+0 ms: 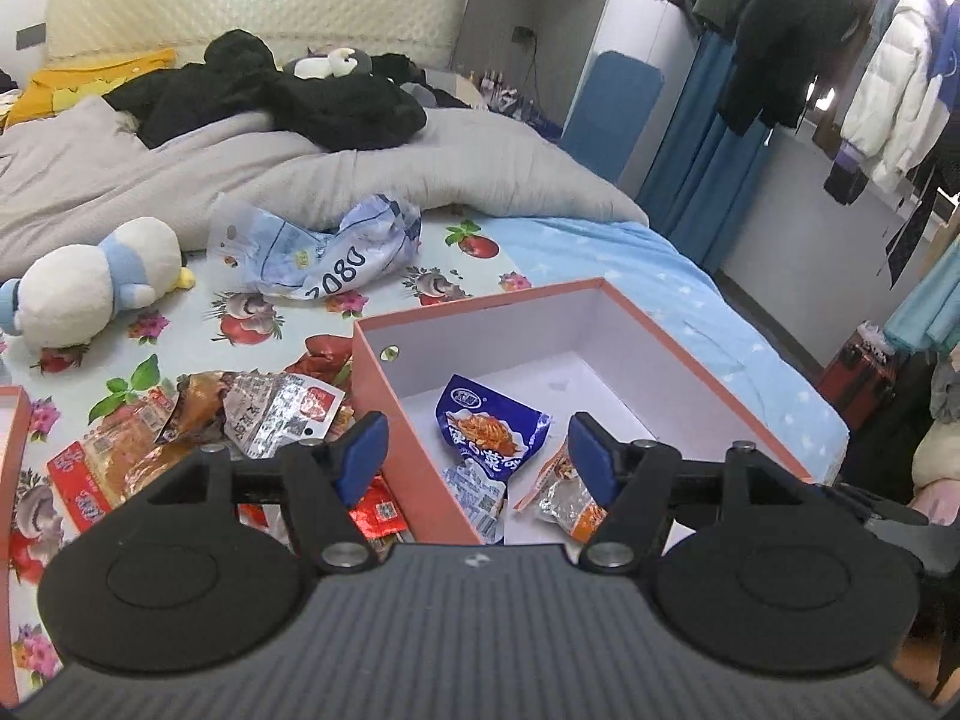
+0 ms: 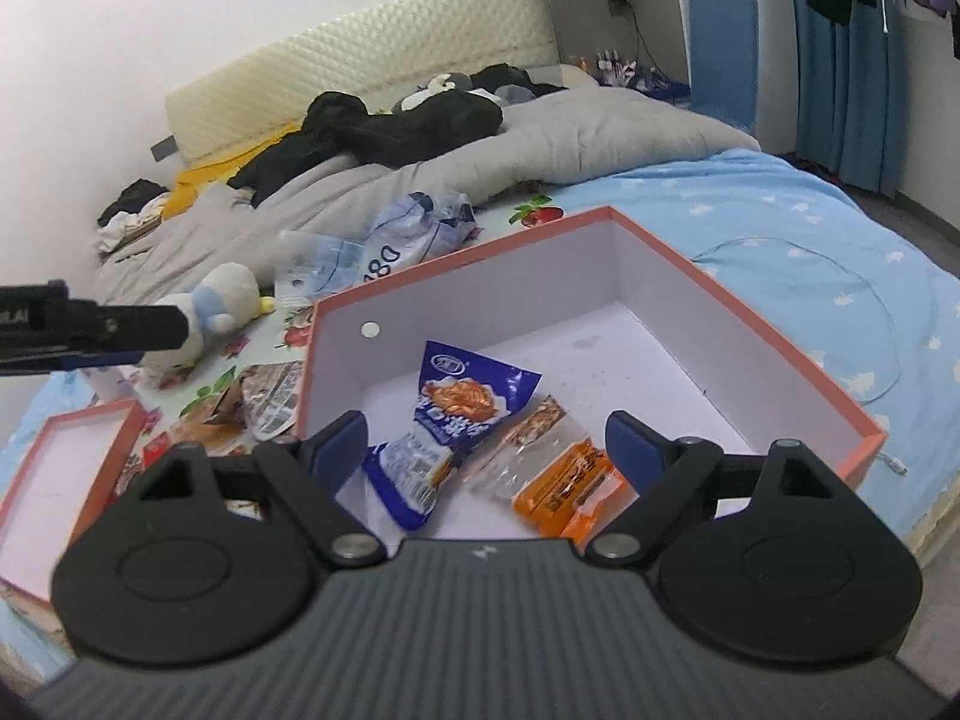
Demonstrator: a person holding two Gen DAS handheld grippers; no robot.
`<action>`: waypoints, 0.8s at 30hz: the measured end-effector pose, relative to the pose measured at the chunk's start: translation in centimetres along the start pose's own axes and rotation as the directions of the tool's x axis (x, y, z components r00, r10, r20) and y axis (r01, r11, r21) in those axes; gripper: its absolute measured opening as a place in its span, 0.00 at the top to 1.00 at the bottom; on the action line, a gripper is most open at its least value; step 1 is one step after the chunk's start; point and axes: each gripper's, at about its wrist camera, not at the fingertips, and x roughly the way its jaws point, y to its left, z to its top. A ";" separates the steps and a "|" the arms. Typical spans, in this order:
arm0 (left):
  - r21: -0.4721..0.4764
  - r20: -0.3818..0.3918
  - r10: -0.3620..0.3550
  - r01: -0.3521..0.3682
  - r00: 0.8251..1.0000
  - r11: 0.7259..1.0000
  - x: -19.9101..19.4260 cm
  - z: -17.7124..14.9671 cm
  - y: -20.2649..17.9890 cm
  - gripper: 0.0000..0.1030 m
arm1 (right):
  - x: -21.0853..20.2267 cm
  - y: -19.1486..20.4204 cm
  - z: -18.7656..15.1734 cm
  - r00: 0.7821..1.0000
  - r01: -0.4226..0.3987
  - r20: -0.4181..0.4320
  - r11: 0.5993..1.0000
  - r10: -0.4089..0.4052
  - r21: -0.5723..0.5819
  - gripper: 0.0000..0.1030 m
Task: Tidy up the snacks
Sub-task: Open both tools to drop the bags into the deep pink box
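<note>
Both wrist views look closely down into the box (image 1: 414,456) (image 2: 744,330)

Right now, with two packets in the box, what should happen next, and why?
Probably swing the left gripper left, down to the loose snack pile beside the box. Both grippers are open and empty. Only the blue packet and orange packet are inside, with many more waiting on the bed.

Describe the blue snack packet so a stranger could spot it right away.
Find the open pink box on the bed. Inside, near its front corner, lies the blue snack packet. Unlike the orange packet beside it, it is dark blue with a food picture.
</note>
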 end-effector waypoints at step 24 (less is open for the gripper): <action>-0.019 0.098 0.080 -0.079 0.992 0.997 -8.9 -10.0 3.6 0.19 | -4.7 7.0 -7.6 0.993 -0.096 0.065 0.992 0.101 -0.083 0.15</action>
